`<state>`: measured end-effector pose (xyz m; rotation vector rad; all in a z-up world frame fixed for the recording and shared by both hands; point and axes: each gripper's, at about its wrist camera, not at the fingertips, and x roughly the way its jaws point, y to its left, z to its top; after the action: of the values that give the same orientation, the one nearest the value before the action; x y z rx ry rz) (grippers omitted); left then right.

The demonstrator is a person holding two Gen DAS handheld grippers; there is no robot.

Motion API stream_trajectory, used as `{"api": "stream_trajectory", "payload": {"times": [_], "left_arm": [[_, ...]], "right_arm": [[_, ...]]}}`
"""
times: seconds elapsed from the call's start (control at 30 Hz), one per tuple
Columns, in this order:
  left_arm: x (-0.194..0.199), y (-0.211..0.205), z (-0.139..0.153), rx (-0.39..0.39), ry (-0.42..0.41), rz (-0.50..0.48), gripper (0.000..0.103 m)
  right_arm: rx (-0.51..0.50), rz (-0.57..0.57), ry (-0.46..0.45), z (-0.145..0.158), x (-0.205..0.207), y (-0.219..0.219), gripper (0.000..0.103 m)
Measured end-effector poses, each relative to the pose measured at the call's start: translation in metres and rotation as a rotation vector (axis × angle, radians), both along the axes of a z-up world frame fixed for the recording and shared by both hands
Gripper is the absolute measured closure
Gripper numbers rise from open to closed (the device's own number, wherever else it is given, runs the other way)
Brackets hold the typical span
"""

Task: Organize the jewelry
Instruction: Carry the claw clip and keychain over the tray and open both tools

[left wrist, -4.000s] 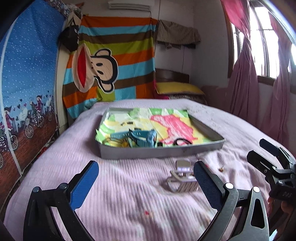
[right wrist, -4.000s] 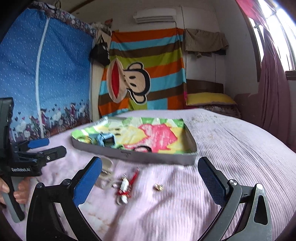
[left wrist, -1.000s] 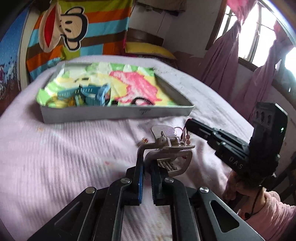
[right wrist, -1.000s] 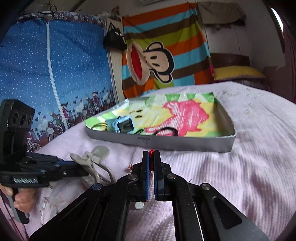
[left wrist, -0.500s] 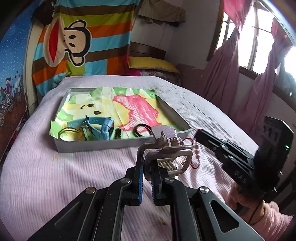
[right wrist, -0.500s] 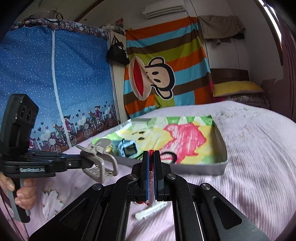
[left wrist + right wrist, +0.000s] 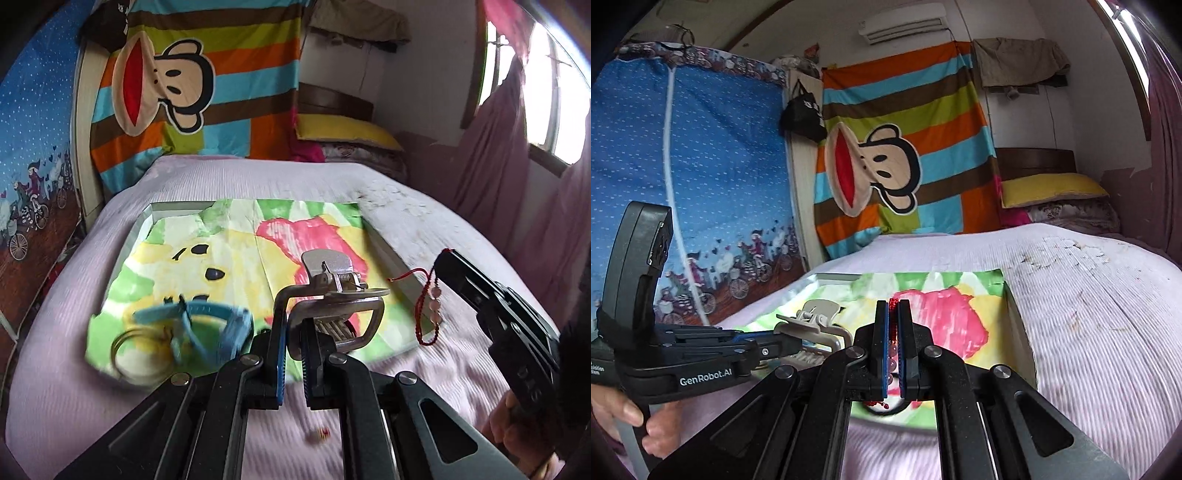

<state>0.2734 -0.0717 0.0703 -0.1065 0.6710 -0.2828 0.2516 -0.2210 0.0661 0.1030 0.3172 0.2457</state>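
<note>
My left gripper is shut on a silver hair claw clip, held in the air above the tray's near part. The right gripper is shut on a red cord bracelet with pale beads, which dangles over the tray's right rim. The grey tray lies on the bed, lined with a bright cartoon sheet. In it lie a blue watch and a gold ring-shaped bangle. In the right wrist view the clip shows at left in the other gripper.
The pink bedspread spreads around the tray. A small bead-like item lies on the bed below my left gripper. A person's hand grips the left tool. A yellow pillow and a striped hanging are at the back.
Four seconds ago both grippers stood open over the clip and bracelet lying on the bed. Both have since shut on them and lifted; over the last second they moved forward over the tray.
</note>
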Motion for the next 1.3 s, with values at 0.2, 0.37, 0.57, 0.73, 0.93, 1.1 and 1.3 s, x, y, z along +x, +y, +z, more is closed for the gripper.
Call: {"api": "stream_trajectory", "payload": {"times": [0.2, 0.37, 0.57, 0.73, 0.93, 1.1, 1.3], "left_arm": [[0.030, -0.017, -0.014, 0.038, 0.025, -0.001, 0.096], [0.044, -0.026, -0.023, 0.049, 0.060, -0.002, 0.096], [0.055, -0.028, -0.039, 0.034, 0.135, -0.012, 0.096], [0.054, -0.028, -0.041, 0.022, 0.144, -0.018, 0.095], [0.047, -0.023, -0.044, 0.007, 0.145, -0.015, 0.095], [0.043, -0.017, -0.048, -0.013, 0.154, -0.013, 0.093], [0.029, -0.006, -0.053, -0.043, 0.144, -0.012, 0.084]], "right_arm": [[-0.002, -0.027, 0.076, -0.017, 0.038, -0.009, 0.099], [0.017, -0.046, 0.155, -0.035, 0.055, -0.018, 0.099], [0.043, -0.048, 0.265, -0.061, 0.067, -0.024, 0.099], [0.056, -0.046, 0.314, -0.071, 0.071, -0.027, 0.099], [0.050, -0.048, 0.311, -0.068, 0.065, -0.030, 0.098], [0.032, -0.043, 0.292, -0.063, 0.057, -0.032, 0.097], [0.006, -0.042, 0.232, -0.054, 0.036, -0.035, 0.065]]}}
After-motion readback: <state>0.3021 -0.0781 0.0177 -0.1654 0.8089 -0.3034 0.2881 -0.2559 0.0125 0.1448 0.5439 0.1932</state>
